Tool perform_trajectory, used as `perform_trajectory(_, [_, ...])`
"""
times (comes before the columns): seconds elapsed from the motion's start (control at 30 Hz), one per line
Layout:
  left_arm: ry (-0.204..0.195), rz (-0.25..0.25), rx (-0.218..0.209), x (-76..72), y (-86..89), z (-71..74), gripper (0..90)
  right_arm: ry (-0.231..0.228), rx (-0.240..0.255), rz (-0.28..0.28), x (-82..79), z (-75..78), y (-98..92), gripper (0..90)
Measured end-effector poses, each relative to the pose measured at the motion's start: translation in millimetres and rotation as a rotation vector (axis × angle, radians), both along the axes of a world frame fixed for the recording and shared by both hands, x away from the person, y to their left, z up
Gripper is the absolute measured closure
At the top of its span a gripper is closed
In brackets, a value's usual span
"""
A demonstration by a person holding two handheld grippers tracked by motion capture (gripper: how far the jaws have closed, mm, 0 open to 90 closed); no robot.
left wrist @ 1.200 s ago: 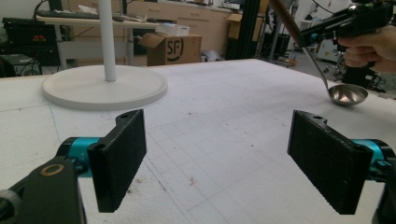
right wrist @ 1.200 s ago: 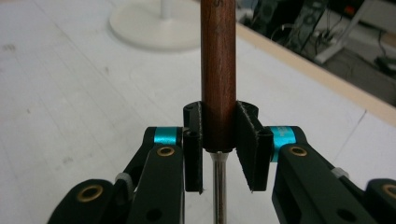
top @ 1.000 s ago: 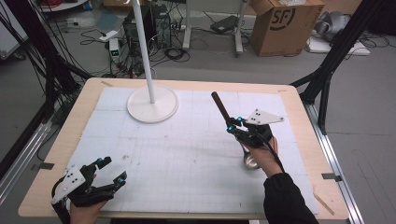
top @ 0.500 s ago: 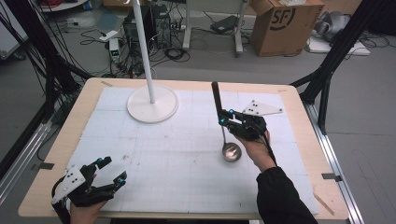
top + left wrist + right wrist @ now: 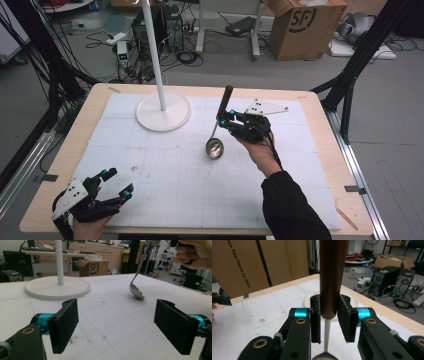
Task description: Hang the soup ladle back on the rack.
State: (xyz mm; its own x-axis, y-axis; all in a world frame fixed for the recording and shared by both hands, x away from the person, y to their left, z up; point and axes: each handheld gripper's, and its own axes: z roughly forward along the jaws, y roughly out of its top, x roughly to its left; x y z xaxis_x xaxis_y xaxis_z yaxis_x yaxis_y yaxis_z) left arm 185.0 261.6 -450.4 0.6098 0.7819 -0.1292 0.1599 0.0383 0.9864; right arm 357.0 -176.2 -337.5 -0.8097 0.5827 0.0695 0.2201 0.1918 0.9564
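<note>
A steel ladle [image 5: 215,148] with a dark wooden handle [image 5: 332,275] hangs upright over the middle of the white mat, bowl down, just above or touching the surface. My right gripper [image 5: 221,121] is shut on that handle near its lower end, jaws pressed on both sides [image 5: 329,318]. From the left gripper view the ladle [image 5: 137,291] appears ahead at the right, with the hand above it. My left gripper [image 5: 116,182] rests at the table's near left corner, open, its wide-spread pads [image 5: 64,323] holding nothing.
A white stand with a round base [image 5: 163,111] and a thin pole [image 5: 153,50] sits at the back left of the mat. A wooden table edge [image 5: 320,115] frames the mat. Beyond it are cardboard boxes [image 5: 302,27], cables and black frame struts.
The right gripper carried the ladle leftward toward the table's middle and turned it upright, so the bowl now hangs below the handle. The left gripper stayed put.
</note>
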Motion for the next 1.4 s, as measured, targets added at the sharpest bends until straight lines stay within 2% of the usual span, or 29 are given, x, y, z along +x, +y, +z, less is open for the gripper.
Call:
perform_trajectory(0.27, [0.000, 0.003, 0.001, -0.3, 0.4, 0.1, 20.3, 0.014, 0.019, 0.006, 5.6, 3.2, 8.0, 73.4])
perform_trajectory(0.67, [-0.003, 0.021, -0.003, -5.5, 6.1, 0.7, 20.6, 0.003, 0.046, 0.023, 20.1, 29.8, 27.0, 73.4])
perform_trajectory(1.03, [-0.014, 0.049, -0.023, -14.5, 15.1, 2.3, 21.2, 0.005, 0.039, 0.044, 46.9, 60.5, 60.3, 73.4])
perform_trajectory(1.4, [-0.020, 0.038, -0.008, -19.9, 16.3, 3.2, 21.4, -0.005, 0.033, 0.054, 75.6, 95.9, 101.1, 73.4])
